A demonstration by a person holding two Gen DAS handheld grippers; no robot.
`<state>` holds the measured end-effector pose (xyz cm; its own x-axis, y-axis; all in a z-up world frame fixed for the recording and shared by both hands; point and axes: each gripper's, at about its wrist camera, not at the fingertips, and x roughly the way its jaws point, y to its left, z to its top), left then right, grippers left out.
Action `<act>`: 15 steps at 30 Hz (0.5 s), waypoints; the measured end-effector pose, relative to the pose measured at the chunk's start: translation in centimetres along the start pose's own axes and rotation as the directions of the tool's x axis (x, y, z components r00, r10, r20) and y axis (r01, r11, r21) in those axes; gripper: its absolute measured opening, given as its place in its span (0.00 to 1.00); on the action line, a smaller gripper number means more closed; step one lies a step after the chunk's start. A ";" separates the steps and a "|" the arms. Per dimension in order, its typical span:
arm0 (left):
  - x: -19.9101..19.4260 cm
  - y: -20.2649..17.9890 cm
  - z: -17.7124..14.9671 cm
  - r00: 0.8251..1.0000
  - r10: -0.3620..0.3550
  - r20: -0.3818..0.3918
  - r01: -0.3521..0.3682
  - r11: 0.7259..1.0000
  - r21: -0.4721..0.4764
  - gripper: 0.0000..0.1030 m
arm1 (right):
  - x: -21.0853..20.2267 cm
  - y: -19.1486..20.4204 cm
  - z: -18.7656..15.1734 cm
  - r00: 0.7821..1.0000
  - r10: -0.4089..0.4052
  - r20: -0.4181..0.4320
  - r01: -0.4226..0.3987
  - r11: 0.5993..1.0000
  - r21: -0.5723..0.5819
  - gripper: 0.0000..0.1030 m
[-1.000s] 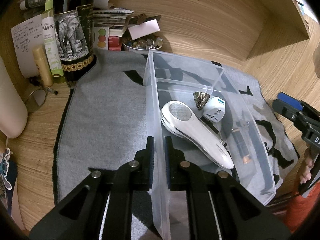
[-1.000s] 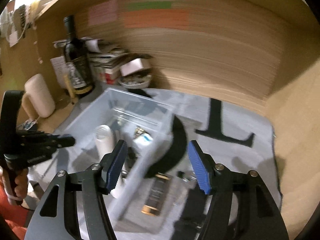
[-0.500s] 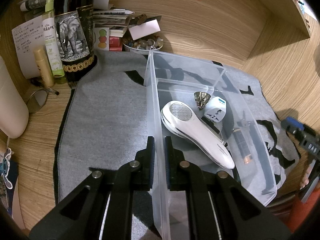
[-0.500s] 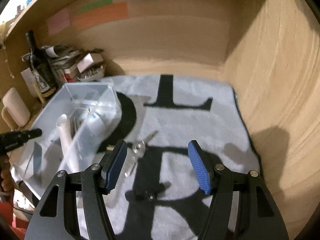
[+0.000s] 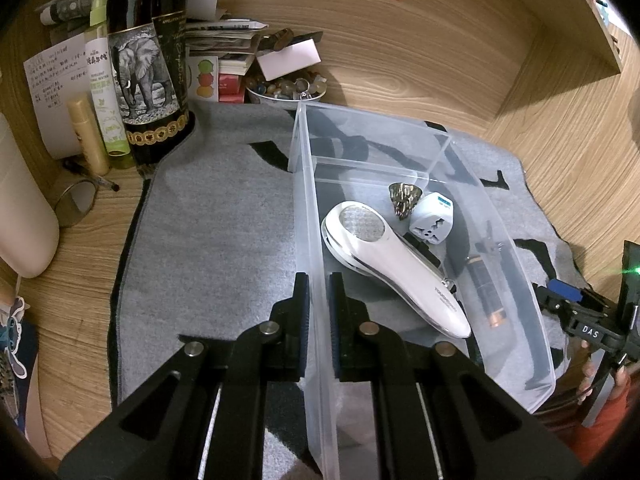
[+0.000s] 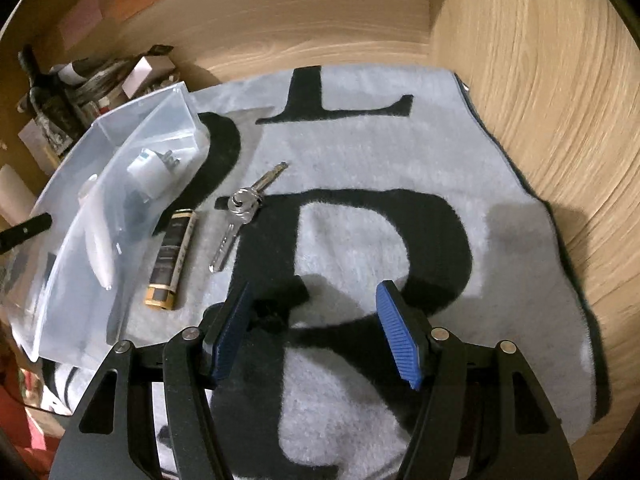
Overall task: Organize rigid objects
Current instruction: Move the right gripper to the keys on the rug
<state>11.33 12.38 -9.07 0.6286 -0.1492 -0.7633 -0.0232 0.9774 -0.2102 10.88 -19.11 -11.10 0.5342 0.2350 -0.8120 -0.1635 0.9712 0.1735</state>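
Two tools work over one clear bin on a grey mat.
Left tool (image 5: 318,312) is clenched on the bin's near wall (image 5: 316,264); right tool (image 6: 316,332) is released, hovering over the mat (image 6: 360,152). Beyond it, a battery (image 6: 170,256) and keys (image 6: 244,208) lie beside the bin, centre-left.

dim warm light, fisheye-bent edges, dark vignette, right view blurred
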 end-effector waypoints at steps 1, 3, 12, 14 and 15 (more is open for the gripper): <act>0.0 0.0 0.0 1.000 0.000 0.000 0.000 1.000 0.000 0.08 | 0.1 0.0 0.0 1.000 0.004 0.000 -0.004 1.000 0.003 0.58; 0.0 0.0 0.0 1.000 -0.001 0.000 0.001 1.000 0.000 0.08 | 0.4 -0.1 0.2 0.999 0.036 -0.013 -0.036 0.999 0.014 0.58; 0.0 -0.1 0.0 1.000 -0.001 0.000 0.001 1.000 0.000 0.08 | 0.8 0.9 0.4 0.993 0.118 -0.017 -0.118 0.993 -0.001 0.30; 0.0 -0.1 0.0 1.000 -0.001 0.000 0.001 1.000 0.000 0.08 | 0.8 1.2 0.4 0.995 0.104 -0.009 -0.104 0.995 -0.011 0.30; 0.0 -0.1 0.0 1.000 -0.001 0.000 0.001 1.000 0.000 0.08 | 0.8 1.3 0.4 0.995 0.099 -0.007 -0.099 0.995 -0.015 0.30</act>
<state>11.33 12.32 -9.04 0.6285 -0.1499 -0.7633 -0.0225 0.9773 -0.2105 11.40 -17.62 -11.26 0.5099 0.3299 -0.7944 -0.2278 0.9423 0.2451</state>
